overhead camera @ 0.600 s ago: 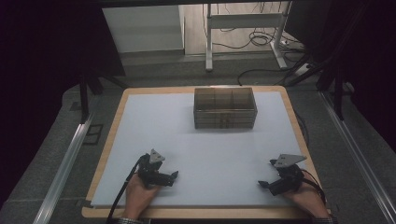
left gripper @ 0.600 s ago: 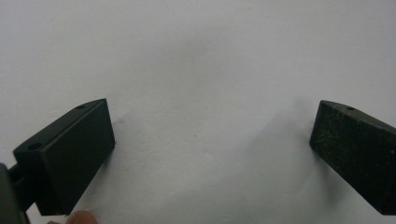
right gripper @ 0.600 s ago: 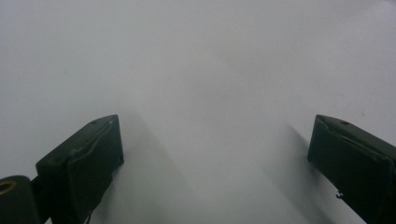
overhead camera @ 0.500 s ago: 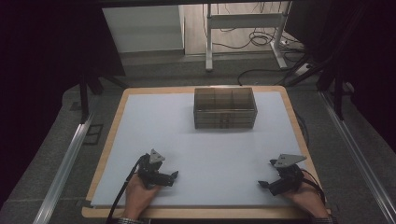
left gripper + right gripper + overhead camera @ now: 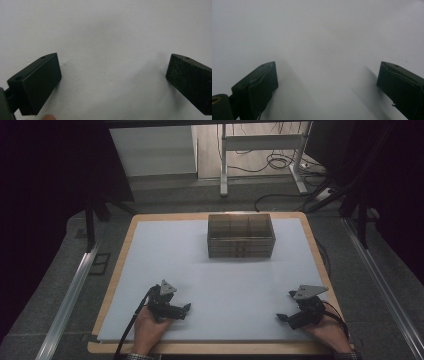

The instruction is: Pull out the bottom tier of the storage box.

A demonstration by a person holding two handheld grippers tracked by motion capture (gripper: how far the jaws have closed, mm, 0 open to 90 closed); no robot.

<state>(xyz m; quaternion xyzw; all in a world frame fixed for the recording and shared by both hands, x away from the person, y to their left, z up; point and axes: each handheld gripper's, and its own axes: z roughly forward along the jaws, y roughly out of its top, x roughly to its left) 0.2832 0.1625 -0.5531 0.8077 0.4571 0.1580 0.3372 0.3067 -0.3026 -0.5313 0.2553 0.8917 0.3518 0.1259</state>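
- Box [image 5: 241, 236] of smoky, see-through plastic is sitting at the far middle of the white mat [image 5: 220, 285], well apart from both grippers; it is looking like a small organiser with a divided top and what may be drawer fronts along its near face, though the details are too small to tell for sure
- It is appearing rigid and thin-walled, so it is likely handling as light and stiff, with smooth sides that could be slipping under hard pads; nothing is showing inside it, as far as the high view lets me judge
- Taking hold is probably working best across the two short ends or over the top rim, one gripper on each side, since the body is looking wider than a single pair of jaws; pinching a partition wall is seeming riskier, as thin plastic may be flexing or cracking
- Left gripper [image 5: 184, 309] is resting low near the front edge of the mat, its jaws standing wide apart with only bare mat between them in the left gripper view
- Right gripper [image 5: 283, 316] is lying near the front right corner, jaws likewise spread and holding nothing, as the right gripper view is showing
- Wooden board [image 5: 125, 250] is framing the mat, and beyond it grey floor and desk legs [image 5: 223, 165] are lying in shadow
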